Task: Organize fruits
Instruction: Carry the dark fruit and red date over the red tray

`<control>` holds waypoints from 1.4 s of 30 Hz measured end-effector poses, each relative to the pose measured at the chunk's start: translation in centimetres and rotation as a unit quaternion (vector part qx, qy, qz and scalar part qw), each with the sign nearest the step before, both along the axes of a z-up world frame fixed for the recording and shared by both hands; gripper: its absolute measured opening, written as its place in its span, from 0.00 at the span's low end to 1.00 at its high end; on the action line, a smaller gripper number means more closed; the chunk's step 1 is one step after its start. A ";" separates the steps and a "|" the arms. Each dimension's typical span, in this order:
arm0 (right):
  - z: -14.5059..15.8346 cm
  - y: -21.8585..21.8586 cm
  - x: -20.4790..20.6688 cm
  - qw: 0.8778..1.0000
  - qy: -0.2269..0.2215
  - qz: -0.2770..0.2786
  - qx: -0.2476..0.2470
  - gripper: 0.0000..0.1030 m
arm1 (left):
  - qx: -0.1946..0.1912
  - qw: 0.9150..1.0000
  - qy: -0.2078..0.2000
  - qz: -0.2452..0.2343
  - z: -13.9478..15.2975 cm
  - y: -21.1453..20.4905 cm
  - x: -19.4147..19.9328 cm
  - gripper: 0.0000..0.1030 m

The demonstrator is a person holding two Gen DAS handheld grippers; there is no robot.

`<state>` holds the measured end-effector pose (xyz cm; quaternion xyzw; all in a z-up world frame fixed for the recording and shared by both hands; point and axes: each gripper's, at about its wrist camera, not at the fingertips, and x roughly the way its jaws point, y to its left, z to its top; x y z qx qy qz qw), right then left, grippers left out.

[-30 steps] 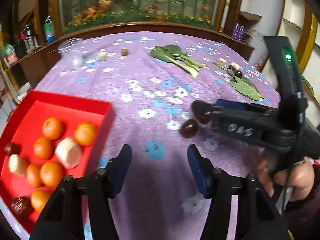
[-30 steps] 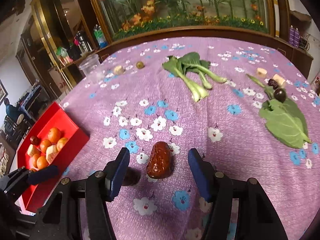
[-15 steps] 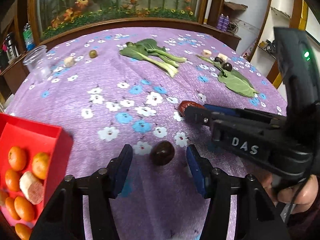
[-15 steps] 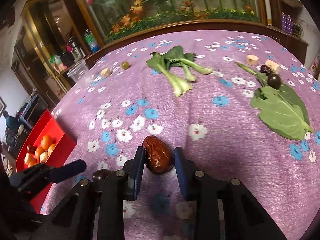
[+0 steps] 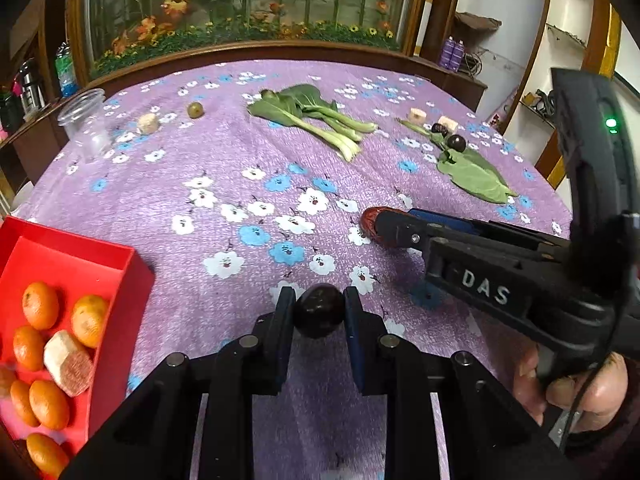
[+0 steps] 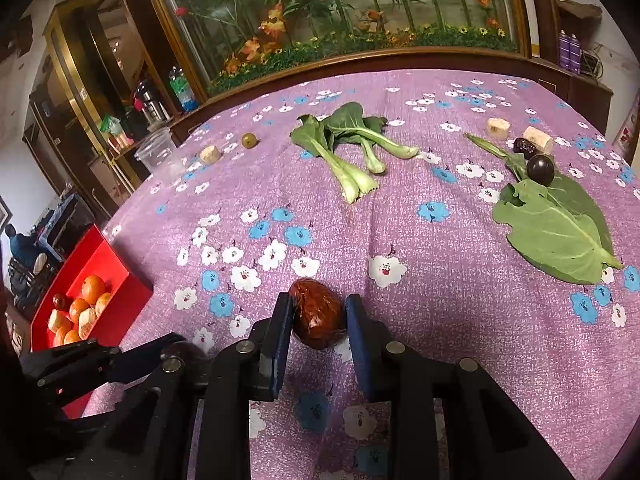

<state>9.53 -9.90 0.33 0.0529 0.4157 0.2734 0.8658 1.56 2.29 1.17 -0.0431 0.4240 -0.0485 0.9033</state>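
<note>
Gripping a lengthwise red date [image 6: 317, 314], right fingers [image 6: 280, 330]; left fingers [image 5: 282, 322] clamp dark plum [image 5: 319, 316].

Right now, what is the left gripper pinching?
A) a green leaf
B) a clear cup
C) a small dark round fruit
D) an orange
C: in the left wrist view, the left gripper has its two blue pads closed against a small dark round fruit.

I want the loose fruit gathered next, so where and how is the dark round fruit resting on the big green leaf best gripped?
Grip the dark round fruit across its widest middle, coming from above. It is a smooth ball, so any lower or higher pinch may slip. Set the fingers left and right of it: the wrinkled date lies close behind, and the leaf lies under it.
</note>
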 end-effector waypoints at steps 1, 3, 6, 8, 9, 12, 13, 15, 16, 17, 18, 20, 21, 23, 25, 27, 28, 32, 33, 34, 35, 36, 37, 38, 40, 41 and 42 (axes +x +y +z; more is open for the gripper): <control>0.0 -0.1 0.0 1.000 -0.001 -0.001 0.002 0.29 | 0.000 1.000 -0.003 0.002 0.2 0.1 -0.4 0.22; 0.1 -0.2 0.0 1.000 -0.002 -0.003 0.006 0.29 | -0.001 1.000 -0.006 0.004 0.5 0.2 -0.9 0.22; 0.3 -0.4 -0.2 1.000 -0.005 -0.005 0.012 0.29 | -0.009 1.000 -0.012 0.013 1.2 0.8 -2.0 0.22; 0.4 -0.5 -0.4 1.000 -0.009 -0.005 0.015 0.28 | -0.016 1.000 -0.016 0.020 1.7 1.2 -2.6 0.22; 0.6 -0.6 -0.5 1.000 -0.010 -0.004 0.018 0.28 | -0.018 0.999 -0.019 0.023 1.9 1.5 -2.9 0.22; 1.0 -1.0 -1.0 1.000 -0.003 -0.007 0.029 0.28 | -0.024 0.999 -0.026 0.031 2.8 2.1 -4.1 0.22; 1.2 -1.2 -1.3 0.999 -0.003 -0.008 0.033 0.28 | -0.026 0.999 -0.029 0.033 3.0 2.2 -4.5 0.22; 1.7 -1.8 -2.1 0.999 -0.003 -0.010 0.044 0.28 | -0.030 0.998 -0.036 0.036 3.6 2.4 -5.2 0.22; 1.9 -1.9 -2.4 0.999 -0.002 -0.010 0.049 0.28 | -0.031 0.998 -0.039 0.037 3.8 2.5 -5.4 0.22; 2.1 -2.2 -2.9 0.998 0.001 -0.009 0.056 0.28 | -0.033 0.998 -0.041 0.037 4.0 2.5 -5.7 0.22; 2.3 -2.4 -3.2 0.998 0.003 -0.008 0.061 0.28 | -0.036 0.998 -0.044 0.037 4.2 2.5 -6.1 0.22; 2.6 -2.8 -3.9 0.997 0.008 -0.008 0.072 0.28 | -0.038 0.997 -0.049 0.037 4.6 2.6 -6.6 0.22; 2.7 -3.0 -4.3 0.997 0.011 -0.008 0.078 0.28 | -0.039 0.997 -0.051 0.037 4.7 2.6 -6.9 0.22; 2.9 -3.4 -4.9 0.996 0.018 -0.007 0.092 0.28 | -0.040 0.997 -0.054 0.038 5.0 2.7 -7.4 0.22; 3.1 -3.7 -5.5 0.994 0.026 -0.005 0.106 0.28 | -0.041 0.997 -0.059 0.040 5.3 2.8 -8.0 0.22; 3.3 -3.8 -6.0 0.993 0.030 -0.004 0.114 0.28 | -0.043 0.996 -0.063 0.043 5.6 3.0 -8.6 0.22; 3.4 -3.7 -6.3 0.993 0.030 -0.003 0.115 0.28 | -0.044 0.996 -0.065 0.044 5.7 3.2 -8.8 0.22; 4.2 -3.3 -7.8 0.993 0.026 0.005 0.118 0.28 | -0.045 0.995 -0.073 0.050 6.1 3.7 -10.0 0.22; 4.3 -3.2 -8.1 0.993 0.024 0.007 0.117 0.28 | -0.045 0.995 -0.075 0.052 6.3 3.9 -10.4 0.22; 4.6 -3.0 -8.5 0.993 0.021 0.011 0.115 0.28 | -0.044 0.995 -0.076 0.054 6.4 4.0 -10.7 0.22; 4.7 -2.8 -8.7 0.993 0.019 0.013 0.114 0.28 | -0.045 0.994 -0.078 0.056 6.5 4.1 -11.0 0.22; 5.0 -2.6 -9.1 0.993 0.016 0.016 0.112 0.28 | -0.047 0.994 -0.080 0.059 6.6 4.3 -11.3 0.22; 5.2 -2.4 -9.5 0.994 0.014 0.019 0.111 0.28 | -0.047 0.994 -0.082 0.061 6.7 4.5 -11.6 0.22; 5.4 -2.2 -9.8 0.994 0.010 0.022 0.109 0.28 | -0.048 0.993 -0.083 0.064 6.8 4.8 -11.9 0.22; 5.9 -1.8 -10.5 0.994 0.003 0.028 0.105 0.28 | -0.050 0.993 -0.085 0.069 6.8 5.1 -12.4 0.22; 6.2 -1.6 -10.8 0.994 -0.001 0.032 0.102 0.28 | -0.050 0.992 -0.085 0.072 6.9 5.3 -12.6 0.22; 6.4 -1.4 -11.3 0.994 -0.005 0.036 0.100 0.28 | -0.051 0.992 -0.086 0.076 6.9 5.6 -12.9 0.22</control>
